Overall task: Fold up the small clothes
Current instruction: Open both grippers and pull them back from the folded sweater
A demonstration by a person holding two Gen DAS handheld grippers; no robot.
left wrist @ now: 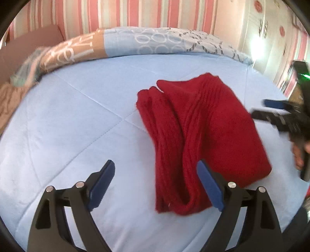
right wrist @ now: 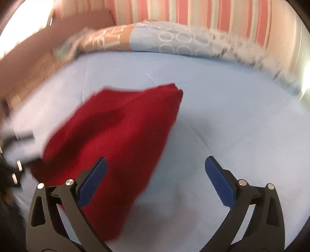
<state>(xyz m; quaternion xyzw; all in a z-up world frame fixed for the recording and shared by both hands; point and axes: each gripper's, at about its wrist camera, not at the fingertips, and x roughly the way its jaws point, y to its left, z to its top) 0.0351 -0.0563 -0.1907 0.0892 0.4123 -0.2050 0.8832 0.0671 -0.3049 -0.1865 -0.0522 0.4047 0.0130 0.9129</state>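
A folded dark red knit garment (left wrist: 201, 128) lies on the light blue bedcover (left wrist: 73, 120), right of centre in the left wrist view. My left gripper (left wrist: 156, 162) is open; the garment's near left edge lies below the gap by the right finger, and neither pad presses it. The right gripper (left wrist: 265, 108) shows at the right edge beside the garment, held by a hand (left wrist: 299, 155). In the blurred right wrist view the garment (right wrist: 120, 131) lies left of centre. My right gripper (right wrist: 156, 159) is open, its left finger over the cloth, with only bedcover (right wrist: 222, 116) between the pads.
A patterned blue, white and brown pillow roll (left wrist: 155, 40) runs along the far edge of the bed, against a pink striped wall (left wrist: 135, 13). Brown bedding (left wrist: 7, 102) bunches at the left. A cupboard (left wrist: 267, 29) stands at the far right.
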